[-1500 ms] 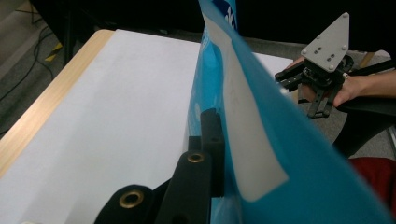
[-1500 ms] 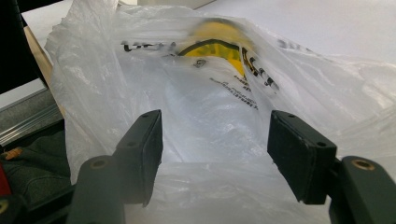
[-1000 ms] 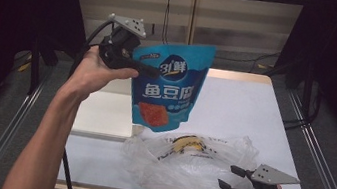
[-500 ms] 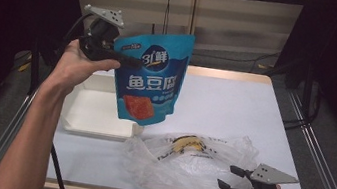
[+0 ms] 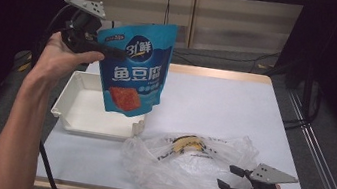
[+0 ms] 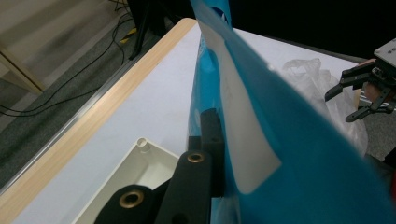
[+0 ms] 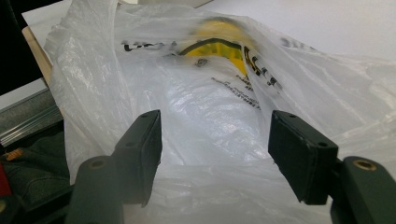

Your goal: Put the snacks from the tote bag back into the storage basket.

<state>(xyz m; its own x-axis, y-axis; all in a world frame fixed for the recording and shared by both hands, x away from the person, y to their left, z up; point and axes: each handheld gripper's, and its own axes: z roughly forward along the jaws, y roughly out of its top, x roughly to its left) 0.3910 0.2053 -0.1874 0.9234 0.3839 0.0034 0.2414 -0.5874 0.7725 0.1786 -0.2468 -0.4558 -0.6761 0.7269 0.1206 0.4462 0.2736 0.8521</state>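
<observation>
Pouch (image 5: 133,66), the blue snack one, hangs from your left gripper (image 5: 112,52), whose jaws are clamped flat on its upper edge. From above, that grip sits at the pouch's ten o'clock corner, and the pouch dangles in the air over the right rim of the white tray (image 5: 78,111), its printed face towards you. Your left gripper view gives you the back instead: the black jaw pressed against blue film (image 6: 299,154) with a white panel on it, the tray's corner (image 6: 140,154) at seven o'clock below, and the wooden edge of the table (image 6: 93,116) running up to eleven o'clock.

Your right gripper (image 5: 234,177) stands with its jaws wide apart and nothing pinched. Its own view shows the clear plastic bag (image 7: 210,107) spread just past the two pads, a yellow print at twelve o'clock; whether the film touches the pads you cannot tell there. The high view places that gripper at the bag's (image 5: 186,165) five o'clock edge, near the table's (image 5: 226,103) front right corner, well apart from the pouch at ten o'clock.
</observation>
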